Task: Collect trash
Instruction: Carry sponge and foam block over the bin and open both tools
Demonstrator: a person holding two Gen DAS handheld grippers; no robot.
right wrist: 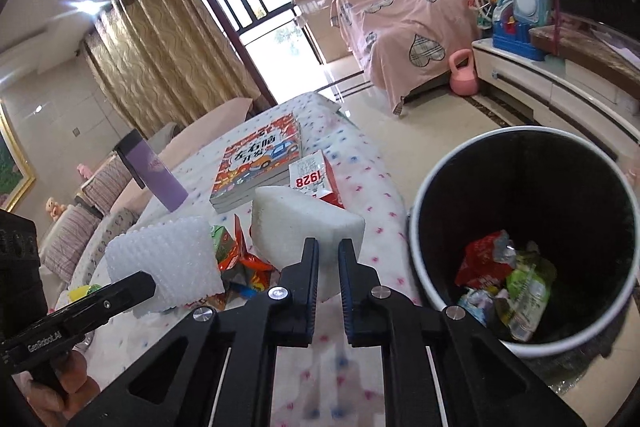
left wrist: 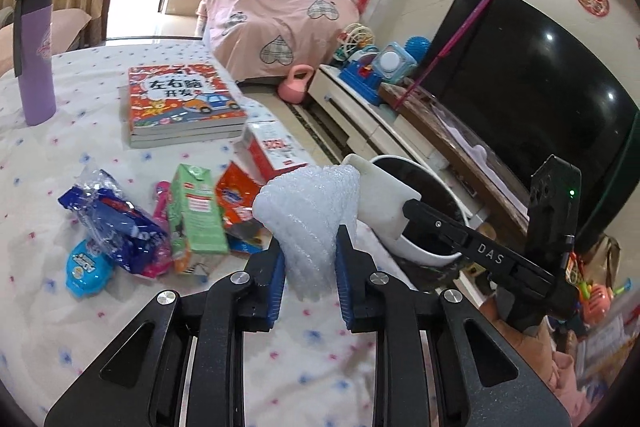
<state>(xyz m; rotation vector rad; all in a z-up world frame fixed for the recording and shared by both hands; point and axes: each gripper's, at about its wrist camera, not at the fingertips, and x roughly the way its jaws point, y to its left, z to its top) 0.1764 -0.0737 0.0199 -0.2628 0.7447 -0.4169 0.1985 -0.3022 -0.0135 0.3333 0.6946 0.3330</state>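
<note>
Two loads in hand: both grippers carry packing waste at once.
Left gripper: closed tight on a folded sheet of bubble wrap, lifted clear of the tablecloth.
Right gripper: pinched nearly shut on one edge of a white foam block, held above the table edge, just beside the bin.
Trash bin: stands on the floor by the table; crumpled wrappers already lie at its bottom.
Done so far: several wrappers are binned, judging by the bin's contents.
Left on the table: a blue snack bag, a green drink carton, an orange packet and a small blue tub.
Probably not trash: the books, the purple bottle and the red-and-white box.
Next, as a judgement: both loads go over the bin, then the remaining wrappers.
</note>
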